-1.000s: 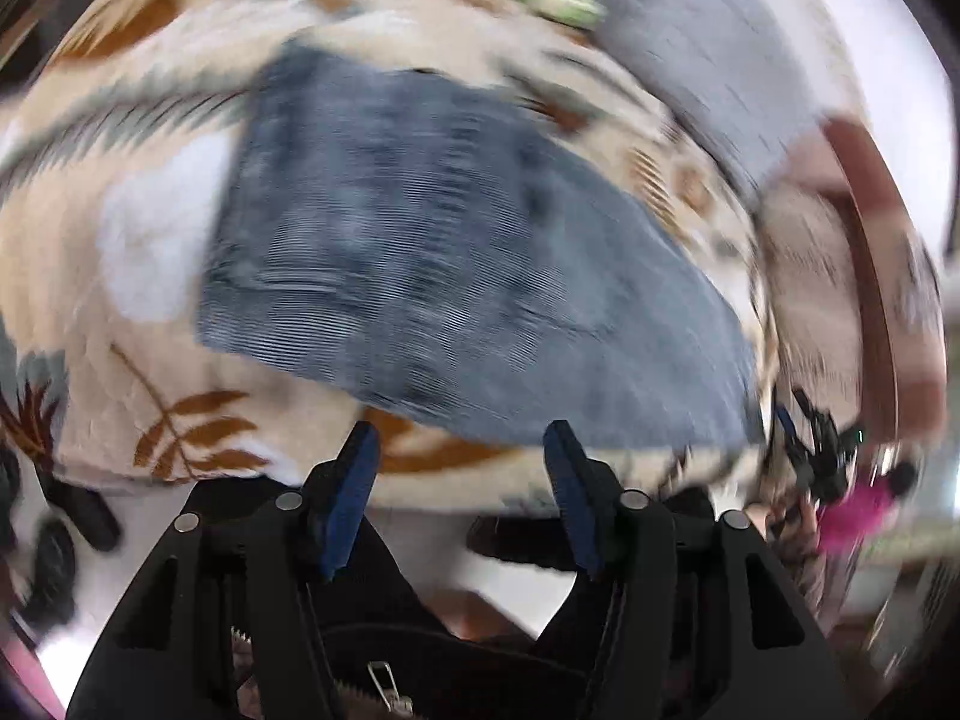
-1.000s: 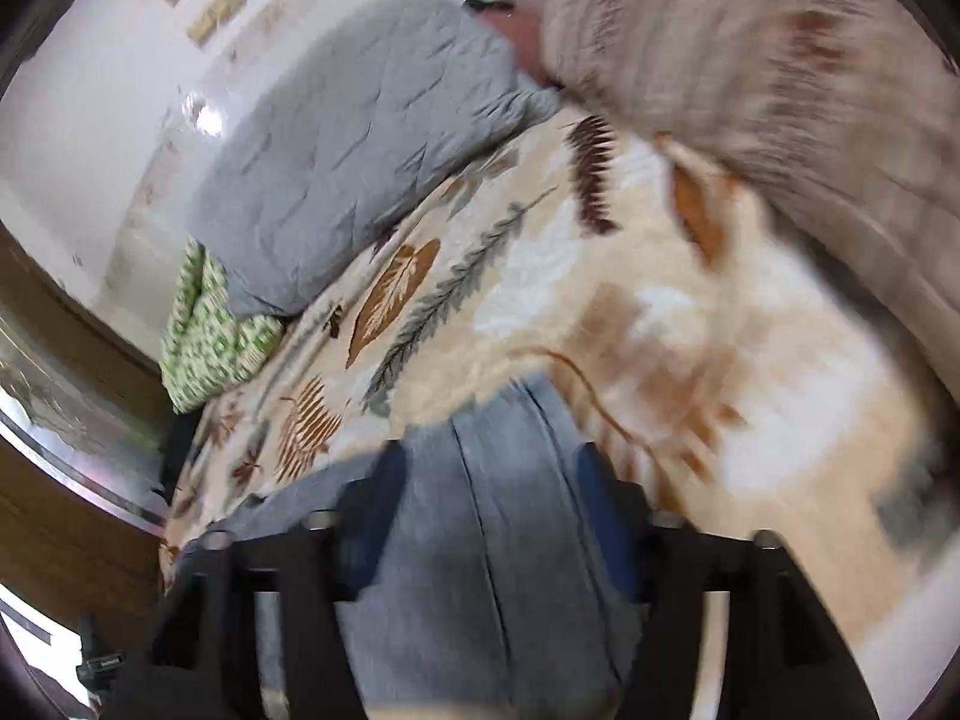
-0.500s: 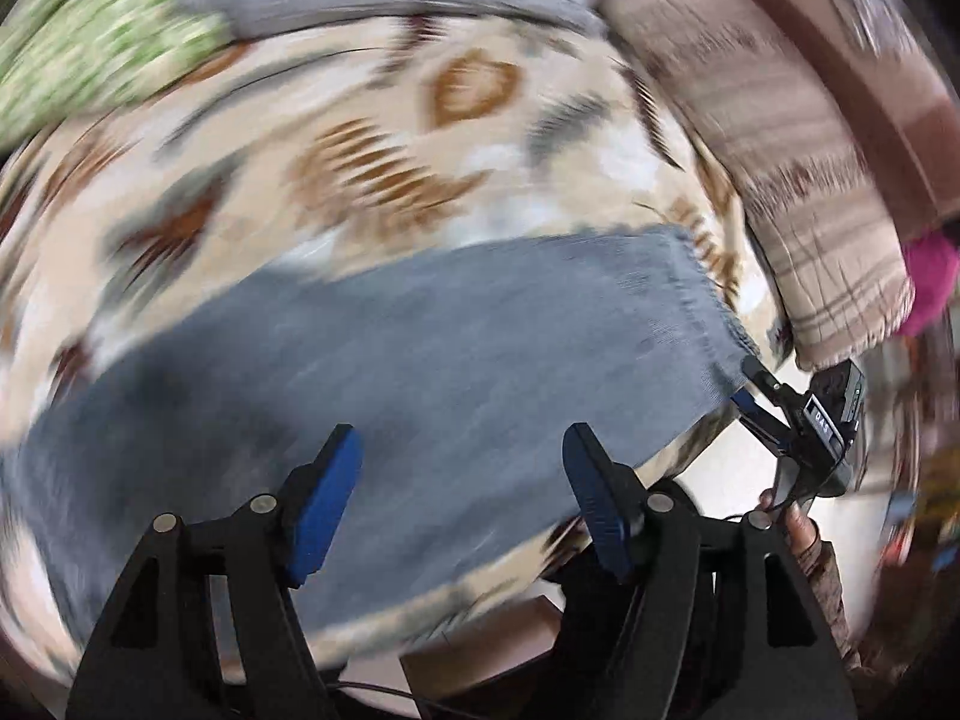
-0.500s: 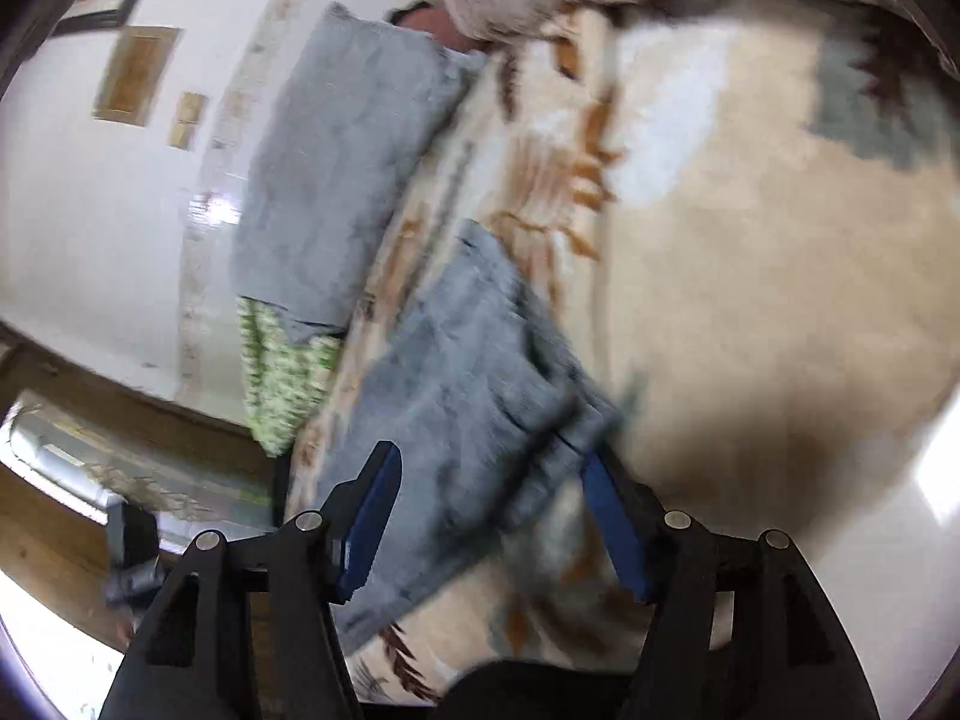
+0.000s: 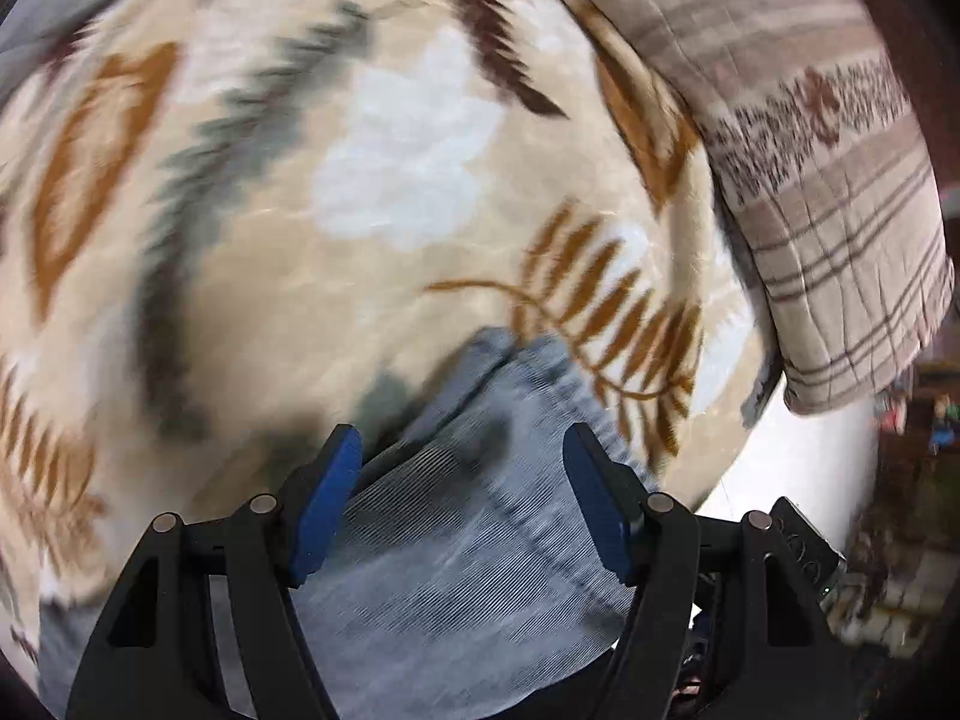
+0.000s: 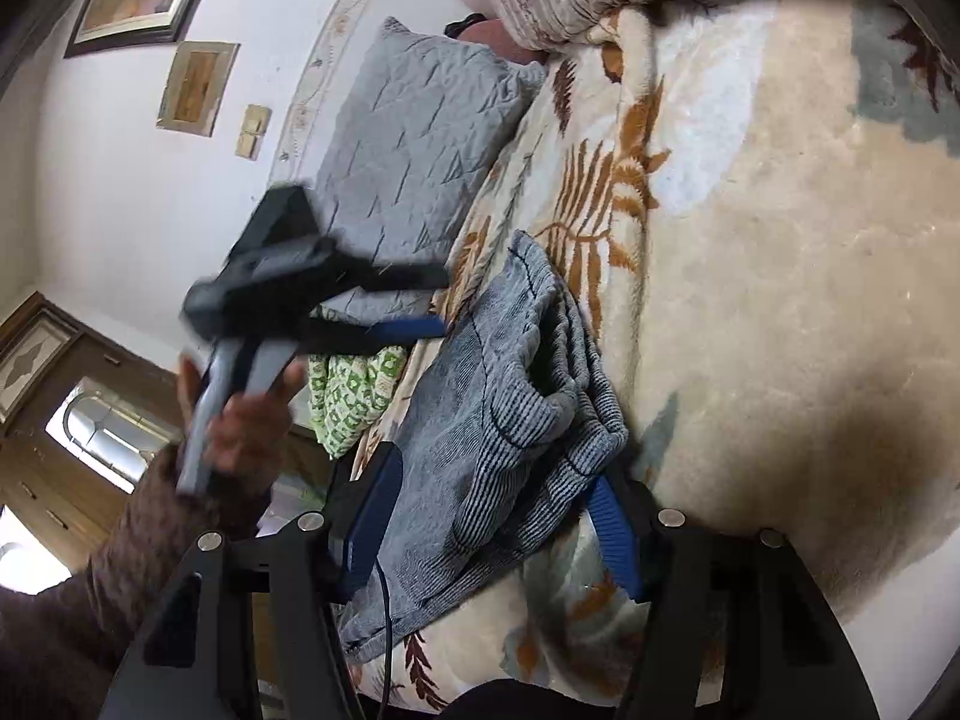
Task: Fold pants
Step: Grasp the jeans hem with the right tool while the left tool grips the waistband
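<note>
The folded grey-blue ribbed pants [image 6: 492, 420] lie in layers on a cream bedspread with leaf prints [image 6: 750, 252], near the bed's edge. My right gripper [image 6: 495, 528] is open, its blue pads on either side of the pants' near end. My left gripper [image 5: 462, 498] is open just above the pants [image 5: 480, 516], pads apart and empty. It also shows in the right wrist view [image 6: 420, 300], held in a hand above the far side of the pants.
A grey quilted pillow [image 6: 420, 150] and a green patterned cloth [image 6: 354, 390] lie at the head of the bed. A striped beige quilt [image 5: 828, 138] is piled along one side. Beyond the bed's edge are floor, wooden furniture and a white wall with frames.
Both grippers have swung in over the folded pants. The left view has closed in from the whole pants to one end. The right gripper has come level with the near end.
</note>
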Tool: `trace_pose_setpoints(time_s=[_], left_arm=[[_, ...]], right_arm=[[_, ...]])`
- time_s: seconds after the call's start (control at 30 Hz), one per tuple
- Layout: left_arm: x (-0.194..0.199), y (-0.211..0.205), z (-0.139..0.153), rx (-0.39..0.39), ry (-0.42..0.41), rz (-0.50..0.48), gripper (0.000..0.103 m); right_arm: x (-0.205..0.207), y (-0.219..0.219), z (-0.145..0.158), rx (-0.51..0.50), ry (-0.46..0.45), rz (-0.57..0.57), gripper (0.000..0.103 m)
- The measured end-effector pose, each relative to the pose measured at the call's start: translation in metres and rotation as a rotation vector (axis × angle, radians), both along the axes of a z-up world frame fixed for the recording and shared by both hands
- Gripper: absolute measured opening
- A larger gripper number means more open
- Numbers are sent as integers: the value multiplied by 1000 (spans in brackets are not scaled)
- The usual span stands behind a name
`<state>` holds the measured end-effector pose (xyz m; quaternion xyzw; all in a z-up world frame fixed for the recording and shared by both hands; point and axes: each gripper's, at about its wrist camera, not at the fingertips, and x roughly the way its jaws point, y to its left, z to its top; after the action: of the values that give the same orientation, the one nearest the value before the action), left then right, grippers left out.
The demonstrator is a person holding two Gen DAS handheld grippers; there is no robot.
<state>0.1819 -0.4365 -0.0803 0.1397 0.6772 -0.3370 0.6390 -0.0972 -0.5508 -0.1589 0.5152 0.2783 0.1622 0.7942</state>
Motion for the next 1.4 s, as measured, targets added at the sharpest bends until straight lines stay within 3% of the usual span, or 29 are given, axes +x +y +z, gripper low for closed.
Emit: trace_pose_setpoints(time_s=[0.17, 0.3, 0.33, 0.4, 0.43, 0.5, 0.53, 0.6, 0.67, 0.7, 0.77, 0.93, 1.0, 1.2, 1.4], left_arm=[[-3, -22, -23, 59, 18, -132, 69], [-5, -27, -28, 35, 30, -194, 75], [-6, -28, -29, 21, 33, -213, 76], [-7, -28, -31, -18, 49, -221, 82], [-8, -26, -31, -51, 64, -215, 83], [-14, -23, -29, -118, 124, -215, 81], [-19, -23, -26, -144, 144, -215, 78], [-28, -22, -21, -142, 89, -252, 62], [-35, -18, -19, -104, 19, -268, 23], [-36, -15, -19, -102, 8, -251, 17], [-31, -2, -11, -165, 50, -198, 15], [-51, 20, 16, -245, 15, -165, 15], [-65, 26, 25, -261, -2, -148, 15], [-50, 57, 64, -284, -50, -87, 15], [-56, 80, 79, -280, -88, -28, 15]], right_arm=[[-13, 2, -1, -12, -12, -18, 65], [-13, 4, 5, 12, -25, -6, 81], [-14, 2, 4, 34, -42, -11, 80], [-11, 0, 3, 39, -11, -13, 72], [-11, -1, 2, 41, 2, -17, 60], [-12, -5, -4, 57, 25, -29, 24], [-12, -6, -9, 68, 45, -34, 23], [-14, -7, -12, 89, 57, -47, 23], [-14, -4, -5, 58, 56, -42, 23], [-14, -4, -2, 52, 54, -42, 23], [-14, -3, 6, 29, 49, -39, 23], [-13, 4, 29, -42, 19, -25, 22], [-13, 7, 35, -51, 12, -25, 22], [-15, 19, 59, -91, -21, 0, 22], [-14, 34, 79, -115, -55, 32, 23]])
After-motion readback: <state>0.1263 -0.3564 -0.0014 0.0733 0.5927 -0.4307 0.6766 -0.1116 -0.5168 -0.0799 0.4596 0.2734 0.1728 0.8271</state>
